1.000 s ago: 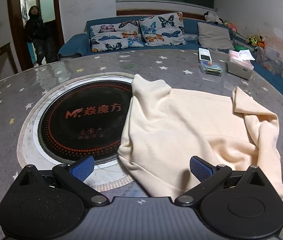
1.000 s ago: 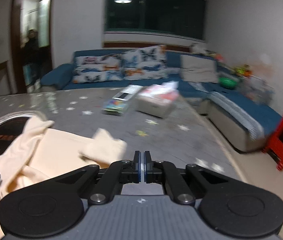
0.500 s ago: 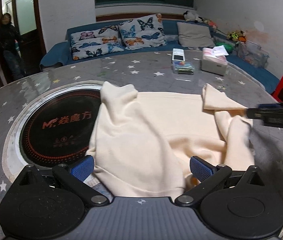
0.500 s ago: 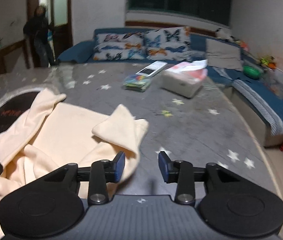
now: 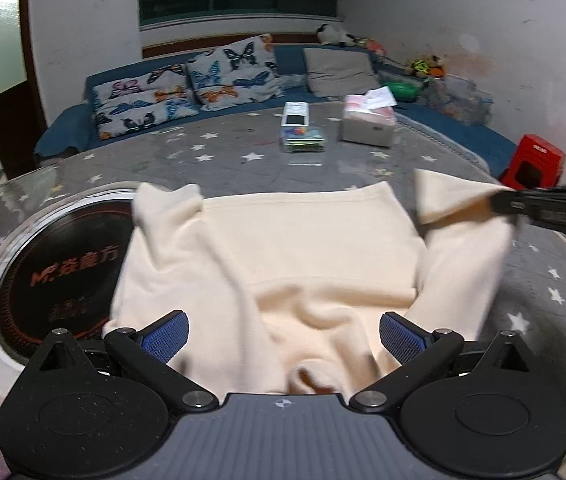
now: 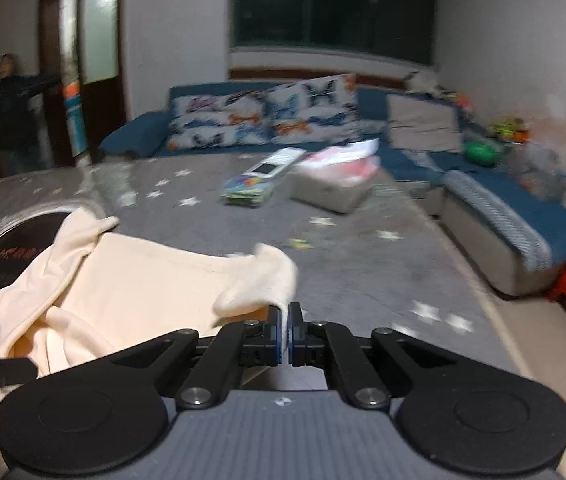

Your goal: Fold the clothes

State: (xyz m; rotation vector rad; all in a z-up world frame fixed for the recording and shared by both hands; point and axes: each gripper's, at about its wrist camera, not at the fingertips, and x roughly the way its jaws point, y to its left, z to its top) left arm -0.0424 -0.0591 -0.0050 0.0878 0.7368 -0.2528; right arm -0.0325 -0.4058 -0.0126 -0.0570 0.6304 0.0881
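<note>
Right gripper (image 6: 286,334) pinches sweater (image 6: 143,280) sleeve; left gripper (image 5: 283,338) hovers spread.

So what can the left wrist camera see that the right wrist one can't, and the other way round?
Only the left view shows the left tool, open over the cream garment, and the right tool from the side holding a sleeve end. Only the right view shows that tool up close, shut on the cloth, plus a person in the doorway. Both show the garment, the starry table, the black round cooktop, the tissue box and the sofa.
</note>
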